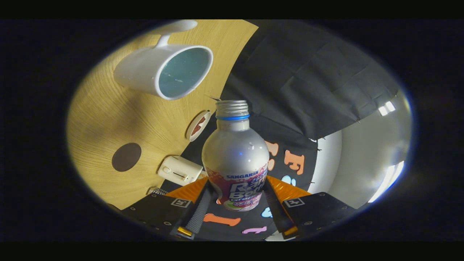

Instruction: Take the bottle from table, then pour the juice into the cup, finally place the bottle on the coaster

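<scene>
While gripper [235, 195] pinches bottle [235, 159], cup [163, 70] sits beyond on table [101, 119].

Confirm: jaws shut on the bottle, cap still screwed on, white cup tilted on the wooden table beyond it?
One thing is off: the cap is not on. The gripper view shows the bottle with bare neck threads and an open mouth. The rest stands: the gripper has its jaws pressing on the bottle's lower body from both sides, and the white cup appears tilted on the wooden table beyond it.

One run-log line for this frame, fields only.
phase: bottle lifted, before pour | tool: shut on bottle | bottle: uncapped, held off the table | cup: beyond bottle, looks empty | coaster: bare
</scene>
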### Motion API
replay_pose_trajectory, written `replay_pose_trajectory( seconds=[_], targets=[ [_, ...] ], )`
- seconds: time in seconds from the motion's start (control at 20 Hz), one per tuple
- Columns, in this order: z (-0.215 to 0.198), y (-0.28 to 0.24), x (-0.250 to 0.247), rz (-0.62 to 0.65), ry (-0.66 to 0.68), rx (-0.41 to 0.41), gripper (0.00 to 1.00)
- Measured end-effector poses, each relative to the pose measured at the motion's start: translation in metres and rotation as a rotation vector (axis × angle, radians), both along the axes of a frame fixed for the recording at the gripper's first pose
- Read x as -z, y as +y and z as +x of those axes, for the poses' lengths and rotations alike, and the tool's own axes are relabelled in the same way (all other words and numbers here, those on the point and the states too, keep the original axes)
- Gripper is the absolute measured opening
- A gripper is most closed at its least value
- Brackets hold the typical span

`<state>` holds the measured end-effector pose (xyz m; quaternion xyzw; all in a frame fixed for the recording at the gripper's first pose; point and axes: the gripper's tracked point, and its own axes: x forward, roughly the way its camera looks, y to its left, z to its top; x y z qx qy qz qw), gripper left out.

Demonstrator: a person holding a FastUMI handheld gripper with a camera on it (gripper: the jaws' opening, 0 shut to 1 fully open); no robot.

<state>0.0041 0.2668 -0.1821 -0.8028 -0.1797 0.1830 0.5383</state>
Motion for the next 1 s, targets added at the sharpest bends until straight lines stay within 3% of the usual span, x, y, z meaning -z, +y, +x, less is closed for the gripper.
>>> replay_pose_trajectory(
  seconds=[0.6, 1.0],
  targets=[
    [-0.011, 0.001, 0.019, 0.018, 0.076, -0.013, 0.77],
    [-0.013, -0.007, 0.05, 0.239, 0.311, 0.051, 0.78]
  ],
)
